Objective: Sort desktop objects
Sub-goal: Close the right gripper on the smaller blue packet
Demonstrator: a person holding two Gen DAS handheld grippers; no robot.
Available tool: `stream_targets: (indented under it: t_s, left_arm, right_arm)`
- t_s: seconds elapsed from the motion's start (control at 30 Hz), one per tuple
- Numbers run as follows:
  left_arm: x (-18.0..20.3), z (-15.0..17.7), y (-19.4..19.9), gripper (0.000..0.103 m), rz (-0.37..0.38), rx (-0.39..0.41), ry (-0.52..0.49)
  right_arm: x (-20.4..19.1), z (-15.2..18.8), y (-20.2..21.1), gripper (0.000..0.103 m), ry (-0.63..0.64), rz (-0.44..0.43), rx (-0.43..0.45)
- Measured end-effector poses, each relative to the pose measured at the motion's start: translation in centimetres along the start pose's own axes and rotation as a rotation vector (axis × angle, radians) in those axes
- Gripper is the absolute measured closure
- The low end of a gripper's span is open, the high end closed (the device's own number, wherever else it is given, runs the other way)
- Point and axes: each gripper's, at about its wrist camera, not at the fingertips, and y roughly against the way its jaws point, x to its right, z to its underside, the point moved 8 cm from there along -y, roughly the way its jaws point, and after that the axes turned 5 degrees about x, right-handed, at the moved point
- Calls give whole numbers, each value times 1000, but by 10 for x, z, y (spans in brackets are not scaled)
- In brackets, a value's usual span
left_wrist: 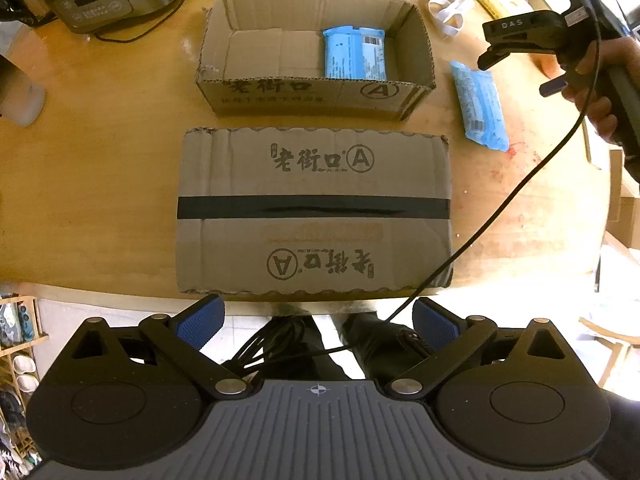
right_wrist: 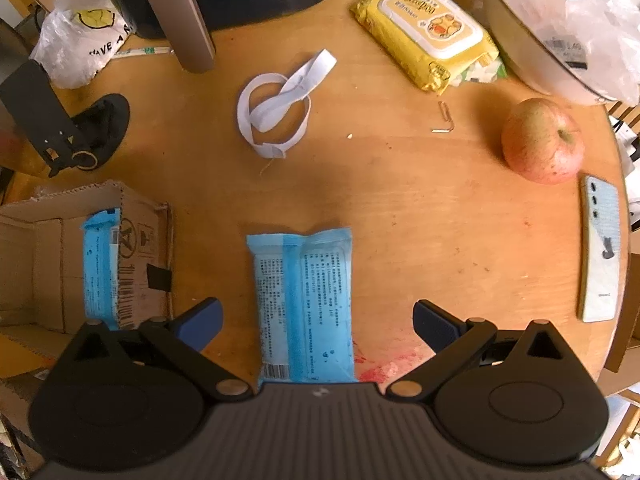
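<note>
the right gripper point(right_wrist: 316, 320) hangs with its blue-padded fingers spread wide and empty, straddling the near end of the loose blue packet point(right_wrist: 304, 304), which lies flat on the wooden table point(right_wrist: 420, 240) just right of the open cardboard box point(right_wrist: 48, 248). the likely trouble starts here: the packet is a soft, slick plastic pouch lying flat, so if the pads close too high they may only skim the film and slide off, or pinch a corner so the pack droops and catches the box's right wall on the way in. it looks pale blue with dark small print, a barcode at its near end and a crimped seam at the far end. inside the box, against that right wall, a matching blue packet point(left_wrist: 354, 54) already lies, so a careless drop could land on top of it or on the rim. the left gripper point(left_wrist: 316, 322) is likewise wide and empty, held on the near side of the box, over the taped, closed carton point(left_wrist: 314, 212). beyond the box to the right, a white elastic band point(right_wrist: 276, 108), a yellow wet-wipe pack point(right_wrist: 428, 32) and an apple point(right_wrist: 542, 140) lie well apart from it.
</note>
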Motion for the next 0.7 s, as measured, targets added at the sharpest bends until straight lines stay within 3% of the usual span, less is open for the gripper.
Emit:
stream_targets:
  t_s: [0.7]
  left_arm:
    - [-9, 2, -4, 0, -14, -21, 23]
  right_arm:
    - [-15, 17, -56, 0, 40, 2, -32]
